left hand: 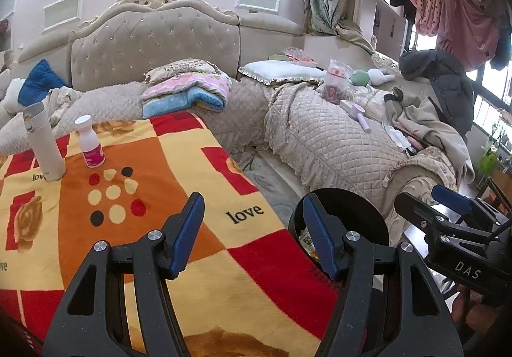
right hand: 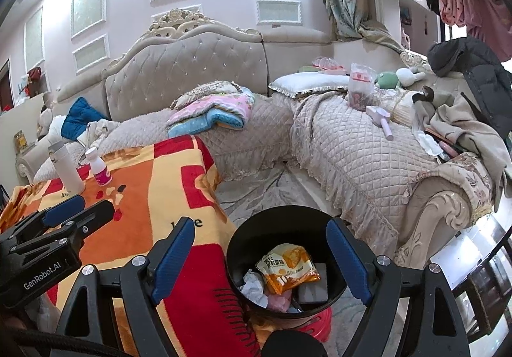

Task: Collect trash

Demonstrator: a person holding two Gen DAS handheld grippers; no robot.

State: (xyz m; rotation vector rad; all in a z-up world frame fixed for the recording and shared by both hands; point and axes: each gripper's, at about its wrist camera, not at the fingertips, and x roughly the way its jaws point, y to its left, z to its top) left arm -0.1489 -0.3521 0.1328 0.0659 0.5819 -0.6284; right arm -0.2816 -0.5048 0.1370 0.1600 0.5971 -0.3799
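Blue-padded fingers of your right gripper [right hand: 260, 257] stood wide apart and held nothing, framing the black trash bin [right hand: 243, 248] just below and ahead of them. Your left gripper [left hand: 252, 232] was equally wide and empty, hovering over the patterned blanket [left hand: 134, 197], with the bin [left hand: 377, 216] only a dark rim behind its right finger. Only your right view looked down into the bin: an orange snack wrapper [right hand: 286, 267] lay on top, crumpled white paper [right hand: 254, 288] left of it, a pale flat piece at its right. Far ahead and left of both grippers, a white flask [left hand: 44, 145] and a small pink-labelled bottle [left hand: 90, 145] stood upright, close together on the blanket. Your left view showed the right gripper's body at its right edge; the right view showed the left gripper at its left.
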